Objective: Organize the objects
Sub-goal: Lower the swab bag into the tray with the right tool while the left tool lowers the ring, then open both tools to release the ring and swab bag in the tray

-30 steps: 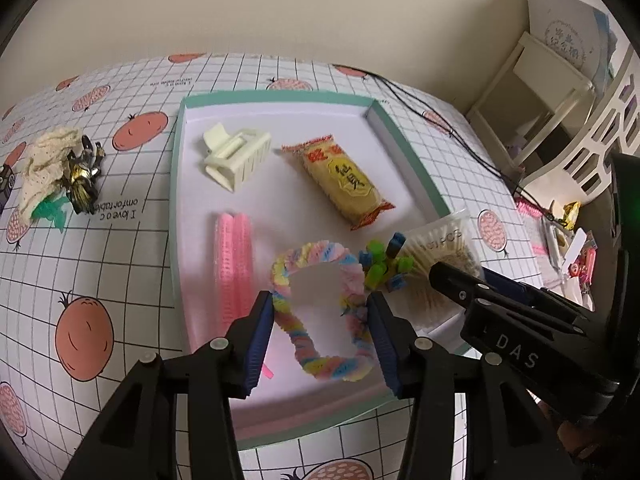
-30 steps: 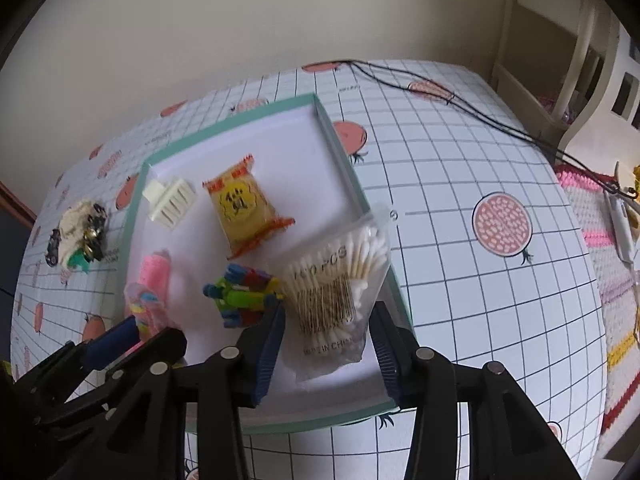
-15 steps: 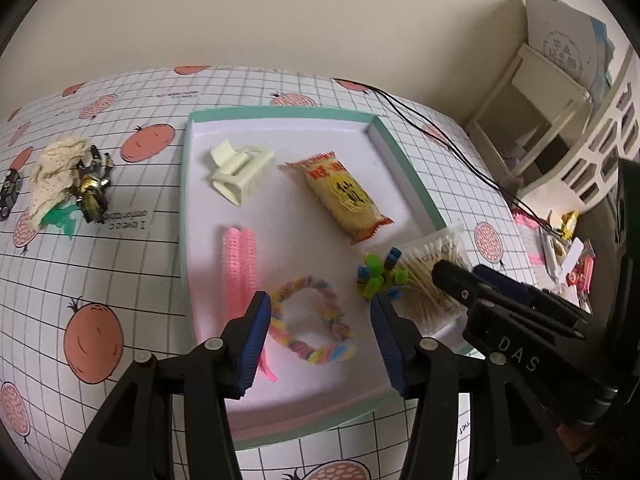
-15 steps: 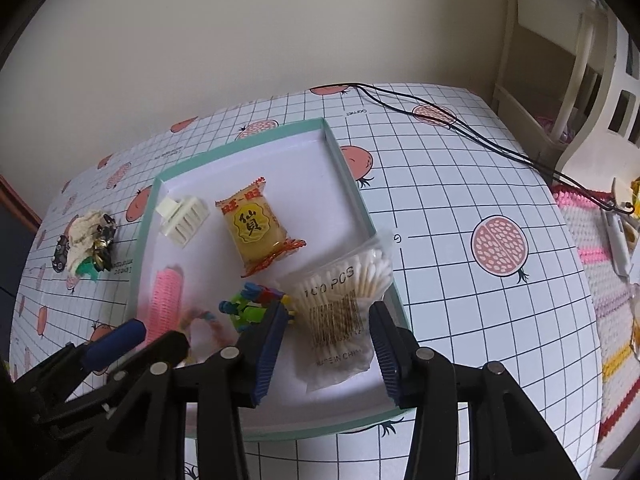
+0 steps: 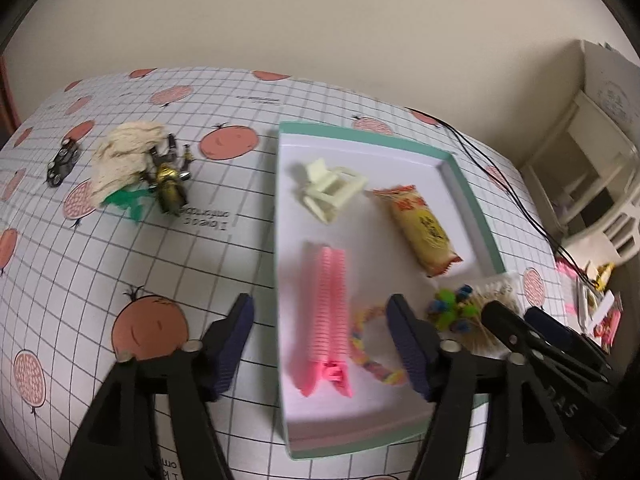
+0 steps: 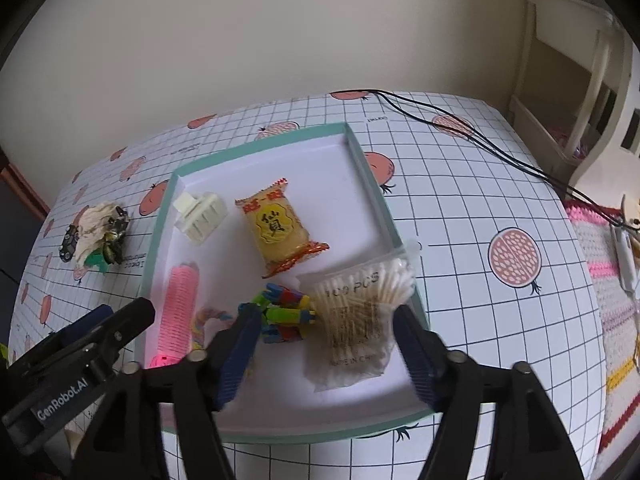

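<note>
A teal-rimmed white tray [image 5: 476, 208] [image 6: 372, 180] holds a cream claw clip [image 5: 332, 192] [image 6: 200, 216], a yellow snack packet [image 5: 420, 232] [image 6: 276, 228], a pink hair roller [image 5: 326, 300] [image 6: 180, 304], a pastel braided ring [image 5: 368, 344], a colourful block toy [image 6: 284, 312] and a bag of cotton swabs [image 6: 360, 312]. My left gripper [image 5: 320, 332] hovers open and empty above the roller at the tray's near left. Over the swab bag, my right gripper [image 6: 326, 332] is open and holds nothing.
On the gridded fruit-print tablecloth left of the tray lie a cream cloth [image 5: 120, 160], a gold metal piece [image 5: 170, 192] and a small black item [image 5: 62, 160]. A black cable [image 6: 480, 140] crosses the far right. White furniture [image 6: 568, 80] stands beyond the table.
Both grippers have drawn back from the tray and their jaws stand wider apart. The left one has swung left, off the braided ring, which lies in the tray.
</note>
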`<action>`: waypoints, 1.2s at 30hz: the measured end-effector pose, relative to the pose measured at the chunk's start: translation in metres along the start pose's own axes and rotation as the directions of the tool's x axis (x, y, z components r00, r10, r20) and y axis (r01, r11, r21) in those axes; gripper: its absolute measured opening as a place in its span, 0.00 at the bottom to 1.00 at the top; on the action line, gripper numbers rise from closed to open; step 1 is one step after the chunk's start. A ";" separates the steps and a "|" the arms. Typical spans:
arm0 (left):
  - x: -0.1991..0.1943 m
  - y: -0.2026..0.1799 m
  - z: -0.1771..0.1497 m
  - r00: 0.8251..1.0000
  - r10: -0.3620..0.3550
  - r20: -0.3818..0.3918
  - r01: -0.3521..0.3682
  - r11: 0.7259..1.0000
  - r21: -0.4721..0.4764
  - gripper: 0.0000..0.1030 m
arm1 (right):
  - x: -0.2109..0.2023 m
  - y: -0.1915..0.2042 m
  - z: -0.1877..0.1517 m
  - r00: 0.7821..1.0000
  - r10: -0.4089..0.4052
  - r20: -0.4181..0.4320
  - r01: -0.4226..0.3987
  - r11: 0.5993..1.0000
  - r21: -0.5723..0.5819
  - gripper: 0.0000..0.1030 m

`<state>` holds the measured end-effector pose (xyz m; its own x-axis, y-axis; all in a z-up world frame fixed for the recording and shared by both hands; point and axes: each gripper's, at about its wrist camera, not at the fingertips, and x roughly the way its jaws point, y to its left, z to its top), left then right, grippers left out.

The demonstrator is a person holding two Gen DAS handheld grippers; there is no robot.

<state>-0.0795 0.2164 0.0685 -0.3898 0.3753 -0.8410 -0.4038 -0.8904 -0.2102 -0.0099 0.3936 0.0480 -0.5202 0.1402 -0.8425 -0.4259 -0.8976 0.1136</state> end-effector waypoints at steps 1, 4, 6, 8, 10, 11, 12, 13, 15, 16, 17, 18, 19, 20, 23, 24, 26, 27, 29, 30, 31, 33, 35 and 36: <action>0.000 0.003 0.000 1.000 0.013 0.003 -0.013 1.000 -0.009 0.75 | 0.000 0.001 0.000 1.000 0.004 0.002 -0.004 1.000 -0.003 0.77; 0.001 0.007 0.000 0.999 0.035 0.008 -0.035 0.999 -0.028 0.77 | 0.001 0.001 0.000 1.000 0.006 0.006 -0.006 1.000 -0.003 0.86; 0.002 0.010 0.000 0.999 0.042 0.007 -0.042 0.998 -0.040 0.82 | 0.000 0.001 -0.001 1.000 0.008 0.009 -0.008 1.000 -0.001 0.91; 0.002 0.014 0.000 0.999 0.052 0.010 -0.052 0.997 -0.057 0.86 | 0.001 0.001 -0.001 1.000 0.014 0.010 -0.014 1.000 -0.002 0.96; 0.002 0.017 0.000 0.998 0.061 0.012 -0.060 0.996 -0.071 0.88 | 0.000 0.002 -0.002 1.000 0.013 0.012 -0.013 1.000 -0.007 0.99; 0.002 0.019 0.000 0.998 0.066 0.014 -0.064 0.995 -0.076 0.88 | 0.001 0.003 -0.002 1.000 0.012 0.013 -0.012 1.000 -0.009 1.00; 0.002 0.021 0.000 0.997 0.078 0.017 -0.077 0.994 -0.084 0.90 | 0.001 0.003 -0.002 1.000 0.012 0.014 -0.012 1.000 -0.010 1.00; 0.002 0.022 0.000 0.996 0.089 0.018 -0.087 0.992 -0.088 0.92 | 0.001 0.004 -0.002 1.000 0.015 0.014 -0.015 1.000 -0.009 1.00; 0.001 0.025 0.000 0.994 0.104 0.027 -0.101 0.990 -0.096 1.00 | 0.002 0.004 -0.003 1.000 0.012 0.013 -0.012 1.000 -0.006 1.00; 0.001 0.026 0.000 0.993 0.111 0.029 -0.107 0.989 -0.104 1.00 | 0.002 0.004 -0.003 1.000 0.008 0.014 -0.008 1.000 -0.006 1.00; 0.001 0.028 0.000 0.993 0.110 0.029 -0.106 0.988 -0.109 1.00 | 0.001 0.004 -0.003 1.000 0.008 0.015 -0.008 1.000 -0.005 1.00; 0.001 0.029 0.001 0.994 0.109 0.029 -0.105 0.988 -0.112 1.00 | 0.001 0.004 -0.002 1.000 0.008 0.016 -0.008 1.000 -0.004 1.00; 0.001 0.030 0.001 0.994 0.108 0.029 -0.104 0.988 -0.115 1.00 | 0.001 0.004 -0.002 1.000 0.008 0.016 -0.008 1.000 -0.004 1.00; 0.001 0.030 0.001 0.994 0.108 0.029 -0.104 0.988 -0.116 1.00 | 0.002 0.004 -0.002 1.000 0.007 0.016 -0.007 1.000 -0.004 1.00; 0.001 0.030 0.001 0.994 0.108 0.029 -0.103 0.988 -0.118 1.00 | 0.002 0.003 -0.002 1.000 0.008 0.015 -0.008 1.000 -0.006 1.00; 0.001 0.031 0.001 0.994 0.109 0.029 -0.105 0.988 -0.118 1.00 | 0.002 0.004 -0.002 1.000 0.008 0.016 -0.008 1.000 -0.006 1.00; 0.001 0.031 0.001 0.994 0.108 0.029 -0.104 0.988 -0.117 1.00 | 0.002 0.004 -0.002 1.000 0.008 0.016 -0.007 1.000 -0.008 1.00; 0.001 0.031 0.001 0.994 0.107 0.029 -0.102 0.988 -0.118 1.00 | 0.002 0.004 -0.002 1.000 0.007 0.016 -0.007 1.000 -0.007 1.00; 0.000 0.031 0.001 0.994 0.108 0.029 -0.104 0.988 -0.117 1.00 | 0.002 0.005 -0.002 1.000 0.007 0.015 -0.007 1.000 -0.006 1.00; 0.000 0.031 0.001 0.994 0.110 0.029 -0.106 0.988 -0.115 1.00 | 0.002 0.005 -0.002 1.000 0.007 0.015 -0.007 1.000 -0.005 1.00; 0.001 0.031 0.002 0.994 0.110 0.030 -0.106 0.988 -0.113 1.00 | 0.002 0.005 -0.002 1.000 0.006 0.016 -0.006 1.000 -0.006 1.00; 0.000 0.032 0.002 0.994 0.108 0.030 -0.104 0.988 -0.113 1.00 | 0.001 0.006 -0.002 1.000 0.005 0.018 -0.005 1.000 -0.006 1.00; -0.001 0.033 0.003 0.994 0.108 0.032 -0.104 0.988 -0.113 1.00 | 0.001 0.006 -0.002 1.000 0.003 0.021 -0.003 1.000 -0.005 1.00; -0.001 0.033 0.003 0.994 0.107 0.032 -0.103 0.988 -0.112 1.00 | 0.001 0.007 -0.002 1.000 0.004 0.023 -0.003 1.000 -0.005 1.00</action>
<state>-0.0952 0.1871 0.0644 -0.4575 0.2857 -0.8421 -0.2664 -0.9475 -0.1767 -0.0120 0.3869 0.0475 -0.5384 0.1464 -0.8299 -0.4202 -0.9003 0.1138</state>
